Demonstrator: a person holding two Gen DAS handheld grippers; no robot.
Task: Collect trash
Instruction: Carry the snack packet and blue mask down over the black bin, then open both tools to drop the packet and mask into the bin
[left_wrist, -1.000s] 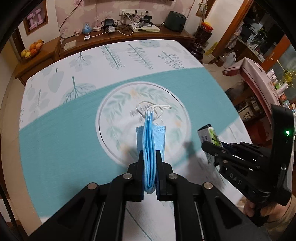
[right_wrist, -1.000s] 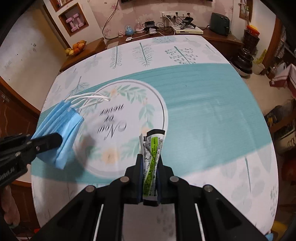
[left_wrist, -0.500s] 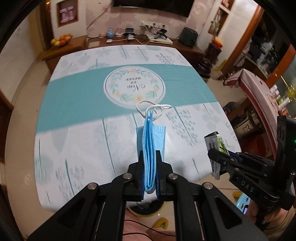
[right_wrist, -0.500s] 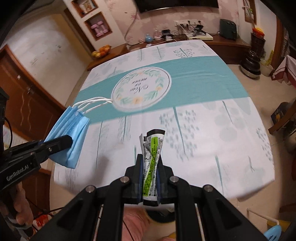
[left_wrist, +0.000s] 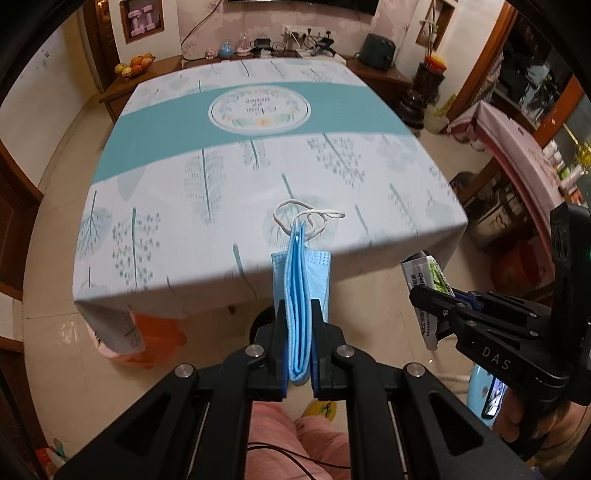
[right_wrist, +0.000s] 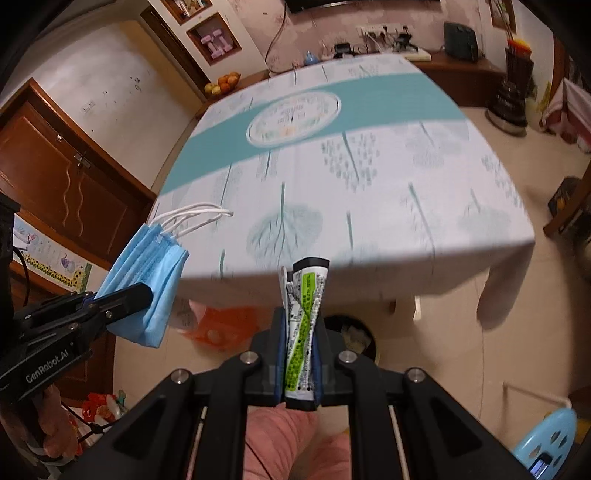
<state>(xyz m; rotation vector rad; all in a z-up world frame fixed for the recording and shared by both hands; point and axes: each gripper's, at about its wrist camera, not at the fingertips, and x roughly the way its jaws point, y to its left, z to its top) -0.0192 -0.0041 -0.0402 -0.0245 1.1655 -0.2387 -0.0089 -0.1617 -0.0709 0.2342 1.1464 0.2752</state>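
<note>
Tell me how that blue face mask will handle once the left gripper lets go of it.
The blue face mask looks soft: its folded layers bunch between the left gripper pads. Probably very light, so it may flutter. Its loose ear loops could snag on a finger.

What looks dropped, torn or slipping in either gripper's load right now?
Nothing stands out. The folded blue face mask sits clamped in the left gripper; the twisted green-and-white wrapper sits clamped in the right gripper. Neither hangs loose.

"DAS" right gripper (left_wrist: 428, 295), "GenRobot.AI" (white) left gripper (right_wrist: 142, 295)
</note>
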